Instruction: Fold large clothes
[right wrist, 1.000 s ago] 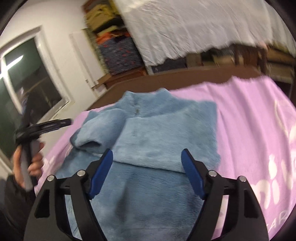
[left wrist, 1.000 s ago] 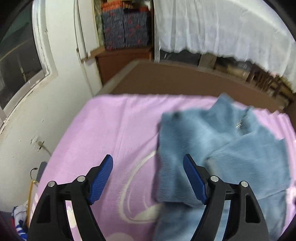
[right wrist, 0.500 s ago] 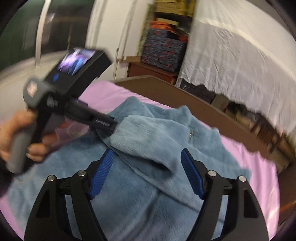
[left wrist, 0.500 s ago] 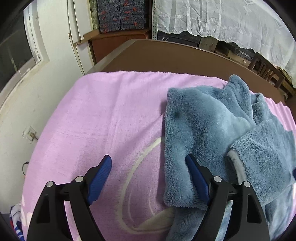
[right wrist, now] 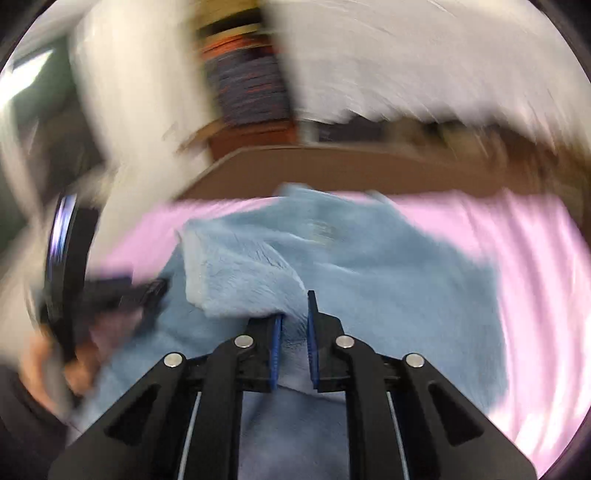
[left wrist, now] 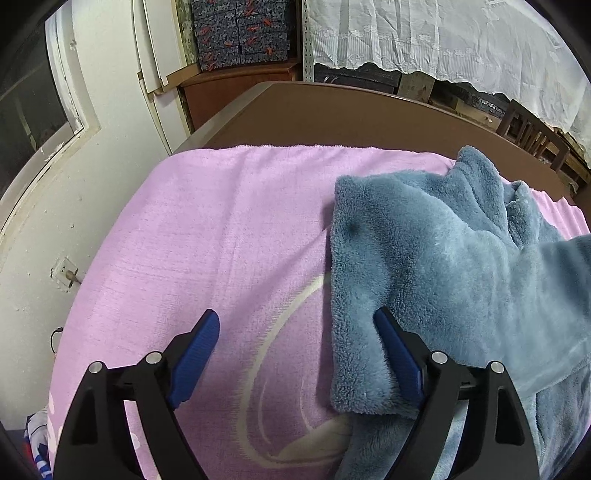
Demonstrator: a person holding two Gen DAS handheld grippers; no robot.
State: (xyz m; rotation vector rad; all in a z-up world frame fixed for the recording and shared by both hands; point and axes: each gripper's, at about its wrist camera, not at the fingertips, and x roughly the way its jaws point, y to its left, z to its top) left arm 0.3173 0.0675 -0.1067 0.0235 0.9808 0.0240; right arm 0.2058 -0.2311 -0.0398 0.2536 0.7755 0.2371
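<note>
1. The blue fleece garment (left wrist: 436, 266) lies on a pink blanket (left wrist: 229, 243) spread over a worktop (left wrist: 362, 114) with a brown surface. It occupies the right part of the left wrist view, with its collar toward the far edge of the blanket.
2. The left gripper (left wrist: 295, 354) hangs low over the blanket with its jaws spread wide and nothing between them. Its right blue pad (left wrist: 397, 356) sits against the folded left edge of the garment; the left pad is over bare blanket.
3. The right gripper (right wrist: 294, 343) has its jaws drawn close together on a fold of the garment (right wrist: 369, 280). A flap of fleece, apparently a sleeve, rises from the jaws and drapes to the left.
4. The right wrist view is heavily blurred, so fine detail of the grip cannot be made out.
5. The left gripper and the hand (right wrist: 55, 354) holding it appear at the left edge of the right wrist view, beside the garment.
6. Beyond the worktop: a white lace curtain (left wrist: 443, 40), a stack of patterned boxes (left wrist: 240, 33) on a wooden cabinet (left wrist: 236, 88), and a window (left wrist: 33, 110) in the white wall on the left.
</note>
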